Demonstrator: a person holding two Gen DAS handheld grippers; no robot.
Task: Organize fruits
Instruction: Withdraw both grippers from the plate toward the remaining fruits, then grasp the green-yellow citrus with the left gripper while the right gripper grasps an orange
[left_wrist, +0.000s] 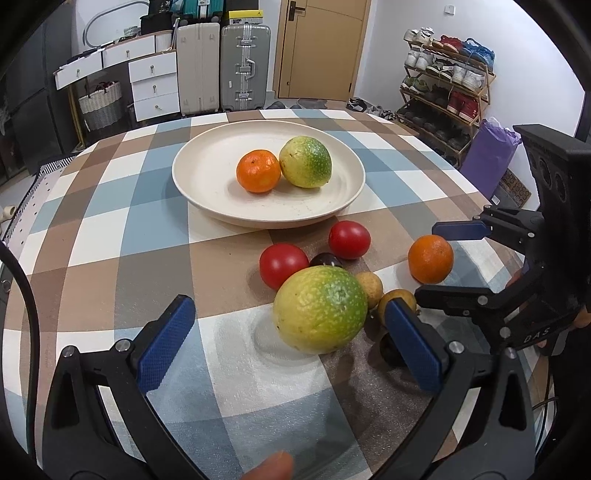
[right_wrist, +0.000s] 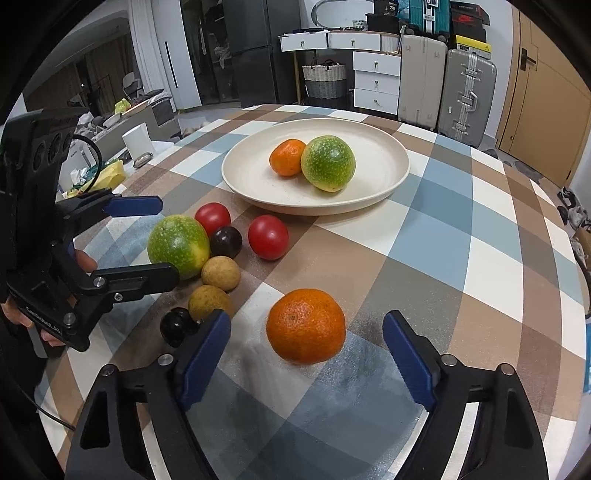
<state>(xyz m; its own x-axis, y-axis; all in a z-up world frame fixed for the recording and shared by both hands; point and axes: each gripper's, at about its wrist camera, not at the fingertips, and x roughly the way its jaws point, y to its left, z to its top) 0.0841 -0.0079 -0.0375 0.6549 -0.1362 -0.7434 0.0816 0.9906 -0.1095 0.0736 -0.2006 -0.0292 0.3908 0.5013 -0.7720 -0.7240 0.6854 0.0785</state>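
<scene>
left wrist: right gripper (left_wrist: 439, 258) reads "das".

Home, suitcases (left_wrist: 223, 62), shoe rack (left_wrist: 448, 79), drawers (left_wrist: 153, 85), checked tablecloth (left_wrist: 110, 229)

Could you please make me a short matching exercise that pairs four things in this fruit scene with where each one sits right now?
Things:
1. orange in front of the right gripper
2. green-yellow fruit by the left gripper
3. the other orange
4. two red tomatoes

Places:
A. on the cream plate
B. between open jaws, alone on the cloth
C. between open jaws, beside brown fruits
D. on the cloth just before the plate

Pairs: 1-B, 2-C, 3-A, 4-D
</scene>
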